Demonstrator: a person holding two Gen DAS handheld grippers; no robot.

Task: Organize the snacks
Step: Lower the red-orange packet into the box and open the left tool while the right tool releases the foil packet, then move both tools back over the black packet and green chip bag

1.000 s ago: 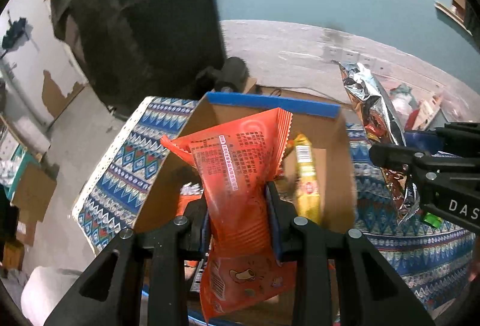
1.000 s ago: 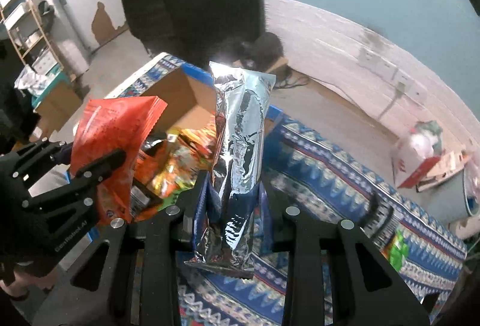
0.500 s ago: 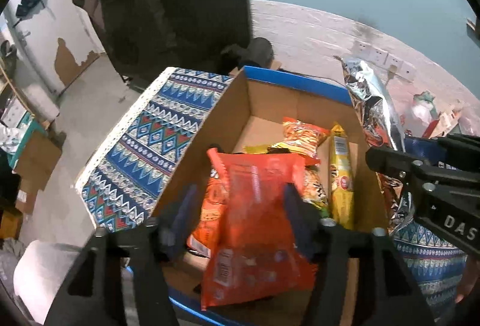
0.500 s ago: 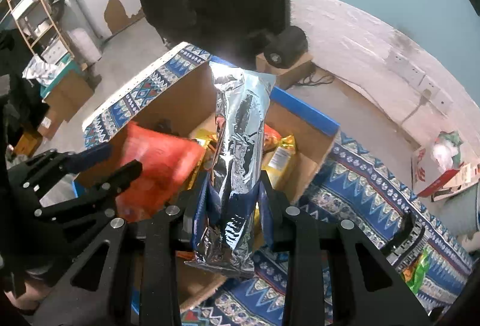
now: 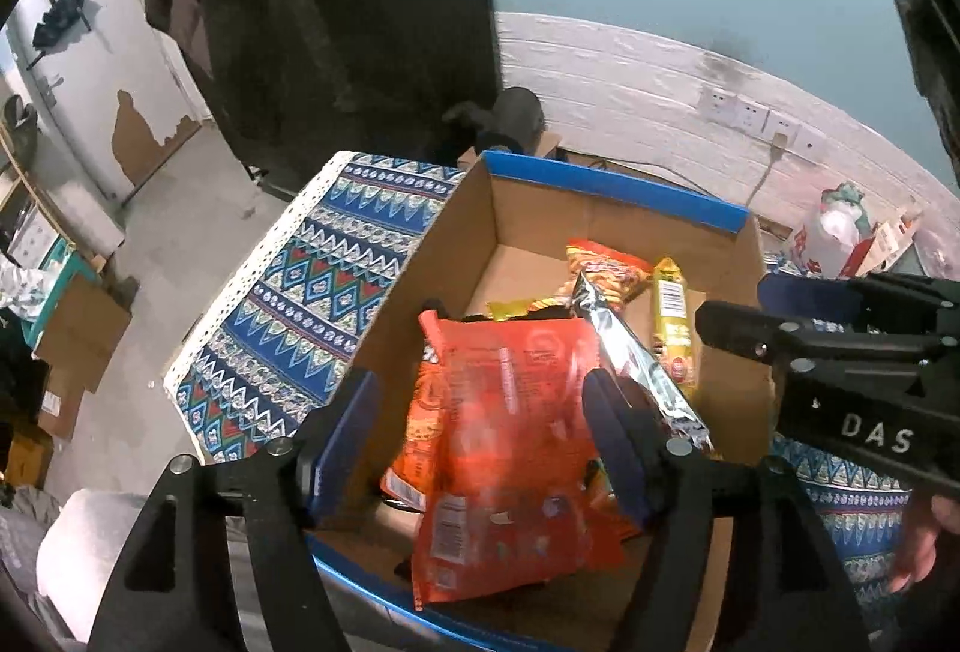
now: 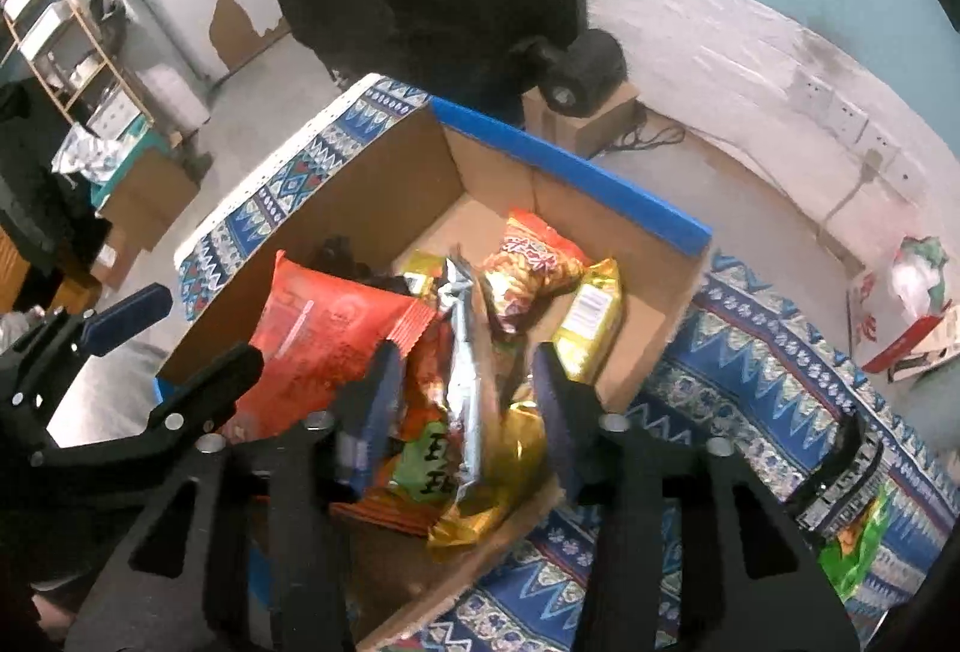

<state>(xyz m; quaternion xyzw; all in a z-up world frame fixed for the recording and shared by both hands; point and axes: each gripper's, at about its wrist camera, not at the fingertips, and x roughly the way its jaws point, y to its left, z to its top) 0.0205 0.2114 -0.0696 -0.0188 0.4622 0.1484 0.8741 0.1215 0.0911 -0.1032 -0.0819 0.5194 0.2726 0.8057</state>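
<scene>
An open cardboard box (image 5: 600, 226) with a blue rim stands on a blue patterned tablecloth (image 5: 312, 292). Inside lie several snack bags: a red bag (image 5: 510, 448), a silver foil bag (image 5: 636, 370), a yellow bar (image 5: 672, 328) and an orange bag (image 5: 606, 268). My left gripper (image 5: 486, 442) is open above the red bag, jaws clear of it. In the right wrist view, my right gripper (image 6: 465, 400) is open over the box (image 6: 384, 190), with the silver bag (image 6: 465, 382) lying loose between its jaws beside the red bag (image 6: 324, 340).
A green snack bag (image 6: 858, 544) and a dark packet (image 6: 834, 478) lie on the cloth at the right. The table's left edge drops to a concrete floor. A black speaker (image 6: 585, 72) on a carton and a white wall stand behind the box.
Both grippers opened. The red bag dropped from the left gripper into the box, then the silver bag dropped from the right gripper into the box beside it.
</scene>
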